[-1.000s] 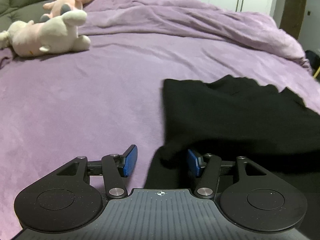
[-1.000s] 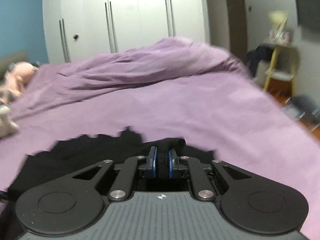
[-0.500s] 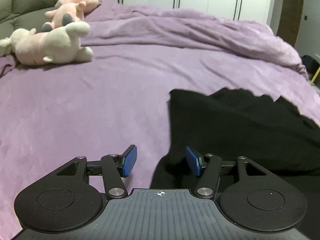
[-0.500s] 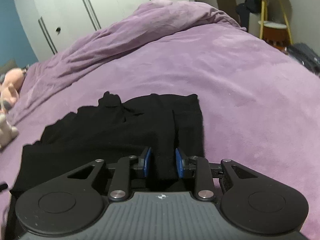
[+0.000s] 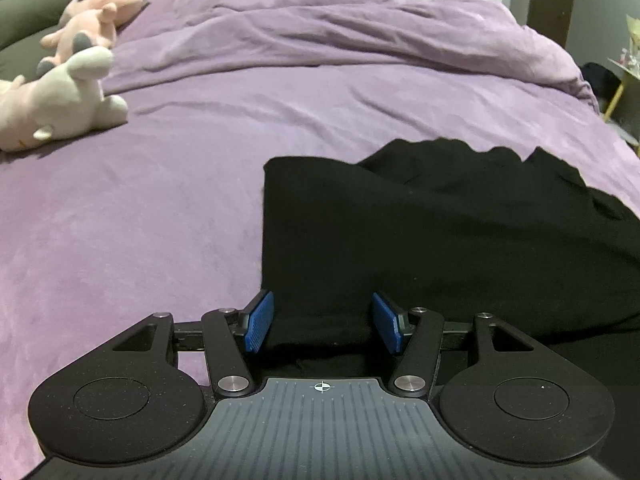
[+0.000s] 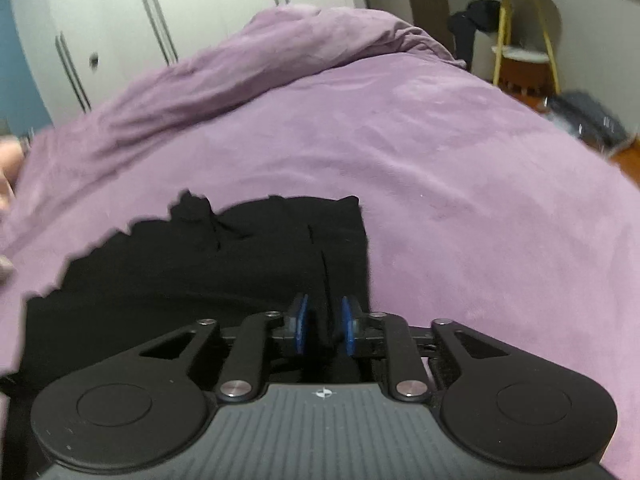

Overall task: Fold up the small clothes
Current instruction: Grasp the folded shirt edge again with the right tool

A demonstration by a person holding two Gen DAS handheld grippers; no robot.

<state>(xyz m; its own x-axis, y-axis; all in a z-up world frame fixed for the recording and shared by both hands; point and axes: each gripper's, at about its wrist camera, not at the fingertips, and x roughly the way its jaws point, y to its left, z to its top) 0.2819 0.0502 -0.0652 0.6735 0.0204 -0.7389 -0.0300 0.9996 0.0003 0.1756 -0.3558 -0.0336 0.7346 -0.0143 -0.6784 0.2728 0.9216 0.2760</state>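
A black garment lies folded over on the purple bed cover, with a jagged far edge. My left gripper is open, its blue pads on either side of the garment's near left corner. In the right wrist view the same black garment lies on the bed. My right gripper is open by a narrow gap, with a fold of the garment's right edge between its blue pads; the pads do not press on it.
Plush toys lie at the far left of the bed and a bunched purple duvet lies along the far side. White wardrobes stand behind. A yellow-legged side table stands past the bed's right edge.
My right gripper opened and let go of the garment fold, which now lies lower on the bed. My left gripper stayed open and shifted right, so the garment's corner sits between its pads.
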